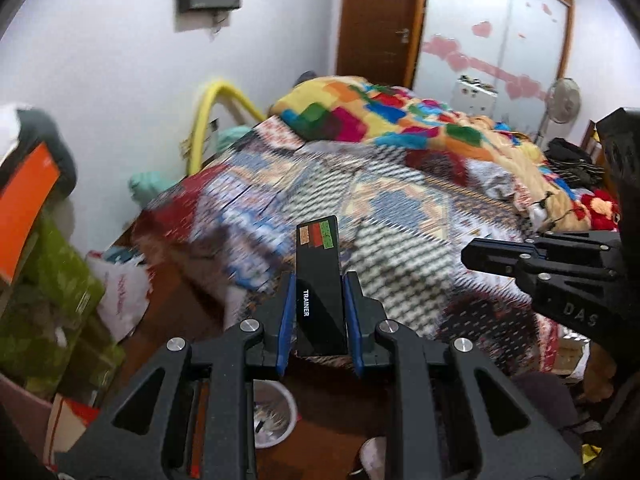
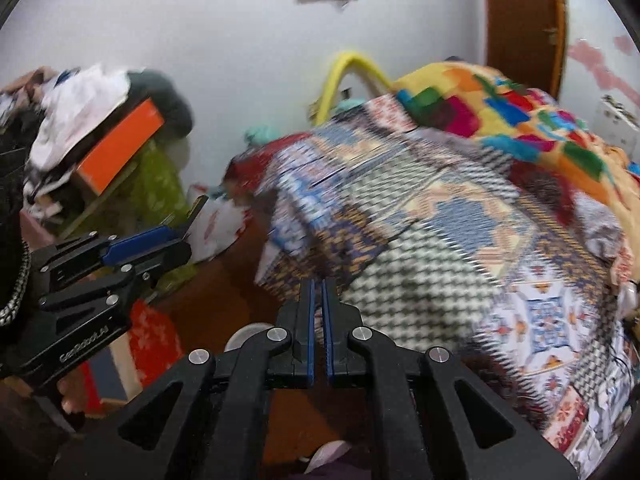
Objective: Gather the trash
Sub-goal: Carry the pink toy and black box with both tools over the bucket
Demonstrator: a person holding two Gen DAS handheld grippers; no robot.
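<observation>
The left gripper clamps a flat black rectangular "TRAINER" packet above the patterned bedspread, while the right gripper stands pinched nearly closed on nothing.

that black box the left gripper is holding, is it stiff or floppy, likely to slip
Probably stiff: the black box keeps straight edges and stands upright past the left gripper without sagging. Likely light, since only its lower part is pinched between the blue pads. Its surface looks smooth and glossy, so it might slide if the grip loosens.
</observation>
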